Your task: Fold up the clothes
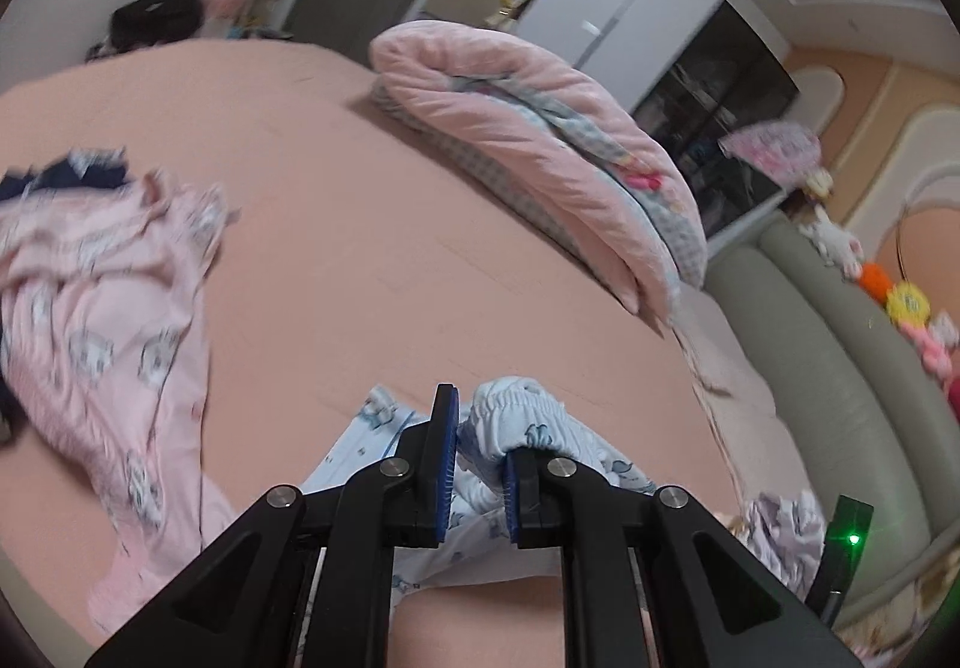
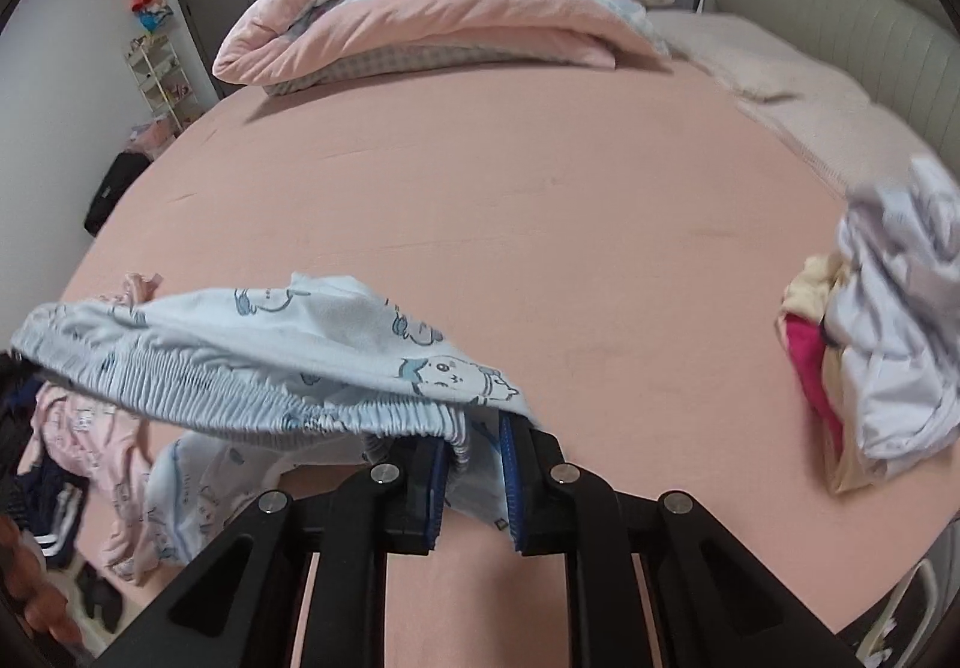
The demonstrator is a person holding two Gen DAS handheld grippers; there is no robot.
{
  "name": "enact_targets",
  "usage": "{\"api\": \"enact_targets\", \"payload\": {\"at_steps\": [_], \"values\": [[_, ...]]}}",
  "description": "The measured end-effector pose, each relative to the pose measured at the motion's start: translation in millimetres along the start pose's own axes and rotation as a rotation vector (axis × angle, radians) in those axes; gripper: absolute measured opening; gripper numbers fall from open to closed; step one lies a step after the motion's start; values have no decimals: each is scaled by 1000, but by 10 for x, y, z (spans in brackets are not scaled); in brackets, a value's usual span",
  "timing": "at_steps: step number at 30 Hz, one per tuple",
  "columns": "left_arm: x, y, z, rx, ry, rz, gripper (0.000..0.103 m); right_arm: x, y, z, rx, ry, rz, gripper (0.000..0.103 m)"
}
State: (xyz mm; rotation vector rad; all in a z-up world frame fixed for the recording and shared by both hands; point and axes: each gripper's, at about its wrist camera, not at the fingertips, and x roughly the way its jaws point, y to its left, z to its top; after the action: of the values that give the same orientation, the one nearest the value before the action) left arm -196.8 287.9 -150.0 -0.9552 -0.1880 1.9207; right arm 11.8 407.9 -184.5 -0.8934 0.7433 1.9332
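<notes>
Light-blue printed pants (image 2: 336,332) with a gathered elastic waistband hang above the pink bed (image 2: 540,200), stretched between both grippers. In the right wrist view, my right gripper (image 2: 474,437) is shut on one end of the waistband, and the band runs off to the left. In the left wrist view, my left gripper (image 1: 483,428) is shut on the bunched waistband of the same pants (image 1: 534,428). The legs droop below the fingers, mostly hidden behind the gripper bodies.
A folded pink quilt (image 2: 444,2) lies at the far side of the bed. A crumpled pink pyjama piece (image 1: 108,320) lies to the left, and a heap of white, yellow and magenta clothes (image 2: 888,344) to the right. A grey padded headboard (image 1: 810,368) borders the bed.
</notes>
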Motion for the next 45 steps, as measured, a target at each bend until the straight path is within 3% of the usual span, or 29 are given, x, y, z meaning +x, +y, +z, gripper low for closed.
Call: {"api": "enact_targets", "payload": {"at_steps": [7,13,23,34,42,45], "values": [[111,-349,185,181,102,34,11,23,-169,89,57,67,45,14],[344,-548,352,227,168,-8,11,42,-314,164,107,125,84,14],[1052,-1082,345,428,329,-24,11,356,-609,225,176,211,60,14],[1862,-1256,326,418,447,-31,11,632,-843,305,204,241,23,14],[2227,-1603,396,435,488,-102,11,708,-876,291,218,252,3,14],[2392,-1700,373,461,554,-108,11,745,-894,308,228,259,-3,14]]}}
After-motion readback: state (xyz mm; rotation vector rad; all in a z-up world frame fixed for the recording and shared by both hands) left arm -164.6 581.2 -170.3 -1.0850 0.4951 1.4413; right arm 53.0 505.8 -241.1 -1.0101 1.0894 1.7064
